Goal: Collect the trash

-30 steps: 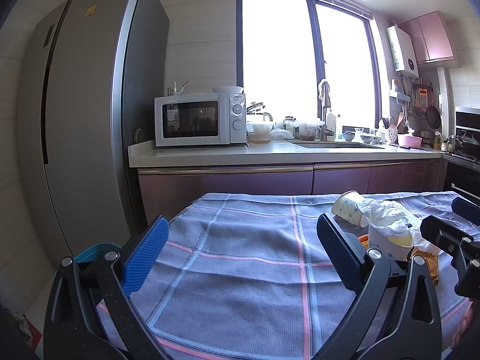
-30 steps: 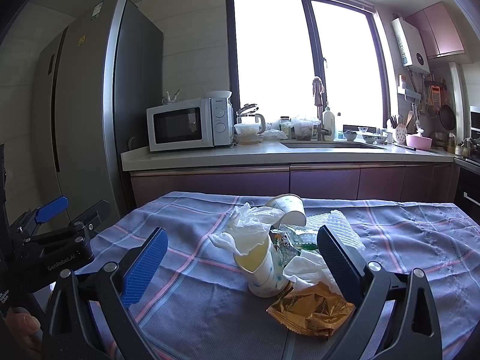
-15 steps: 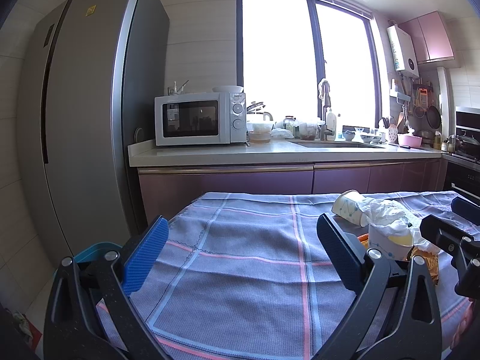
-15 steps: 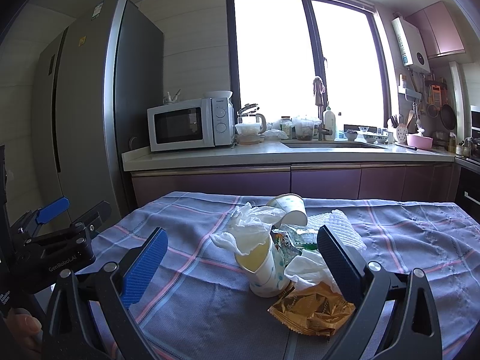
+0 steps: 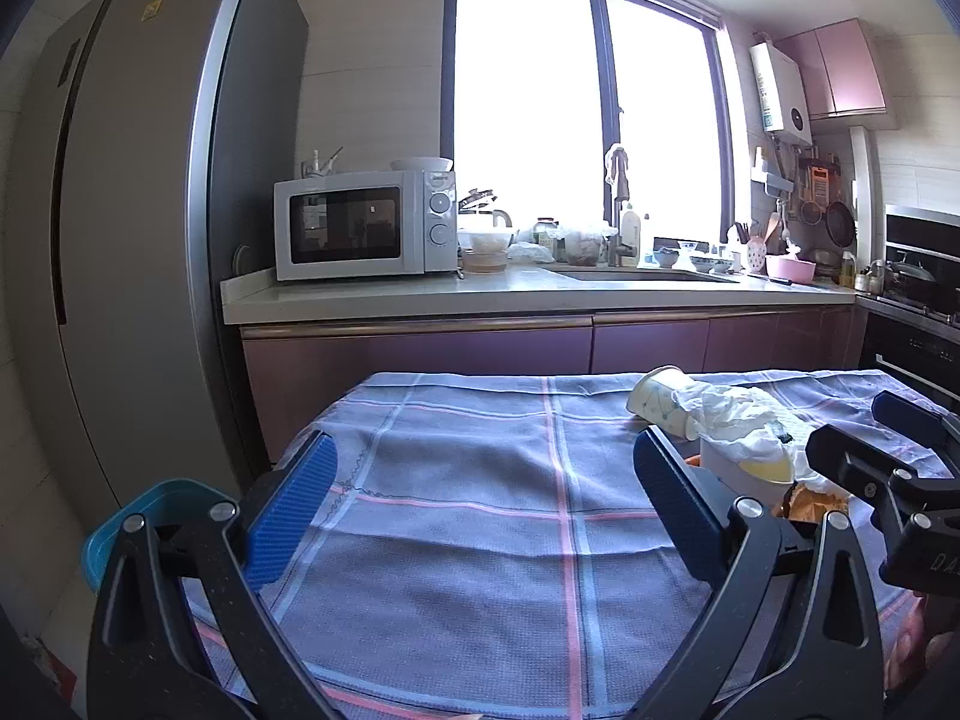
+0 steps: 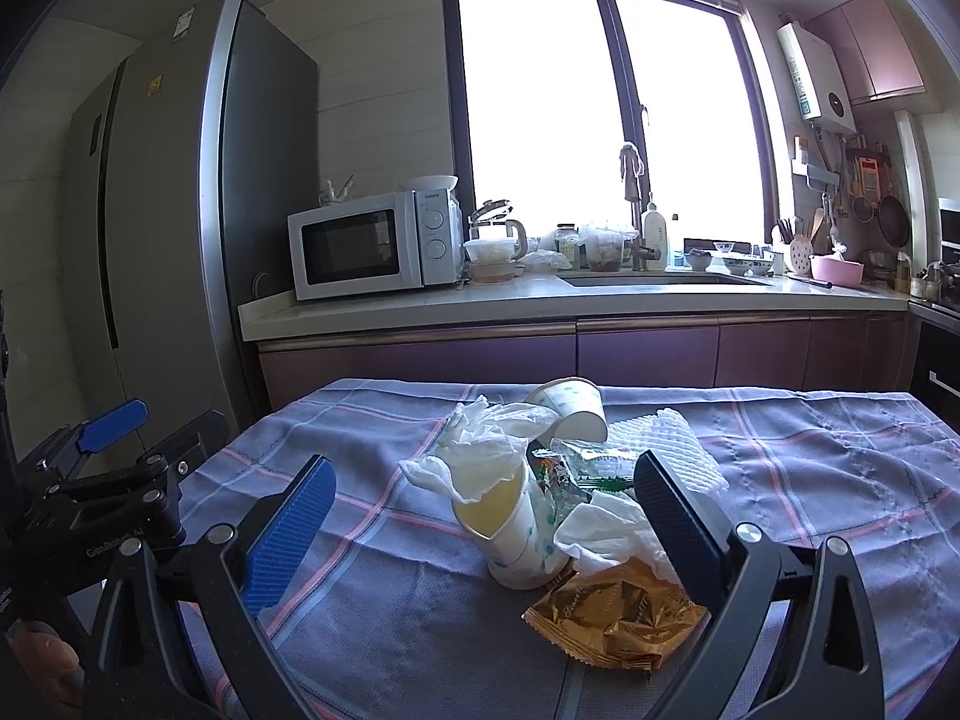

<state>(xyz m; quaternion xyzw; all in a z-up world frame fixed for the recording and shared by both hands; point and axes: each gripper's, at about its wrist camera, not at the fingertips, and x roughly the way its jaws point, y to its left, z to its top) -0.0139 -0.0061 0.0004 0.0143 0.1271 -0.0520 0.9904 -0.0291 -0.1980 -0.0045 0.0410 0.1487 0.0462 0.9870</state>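
Observation:
A pile of trash lies on the blue checked tablecloth (image 6: 810,480). It holds an upright paper cup (image 6: 516,534) with crumpled tissue (image 6: 480,450) in it, a tipped paper cup (image 6: 570,405), a gold foil wrapper (image 6: 618,612), a green wrapper (image 6: 594,465) and white foam netting (image 6: 666,441). My right gripper (image 6: 480,516) is open and empty, just short of the upright cup. My left gripper (image 5: 480,498) is open and empty over bare cloth (image 5: 468,480), left of the pile (image 5: 732,438). The right gripper's fingers (image 5: 852,462) show at the right edge of the left wrist view.
A blue bin (image 5: 156,516) stands on the floor by the table's left corner, in front of the grey fridge (image 5: 120,240). Behind the table runs a counter (image 6: 540,300) with a microwave (image 6: 372,246), a sink and kitchenware under a bright window.
The right wrist view has shifted very slightly; the pile sits a touch to the right in it. The left gripper has not moved. Both stay open.

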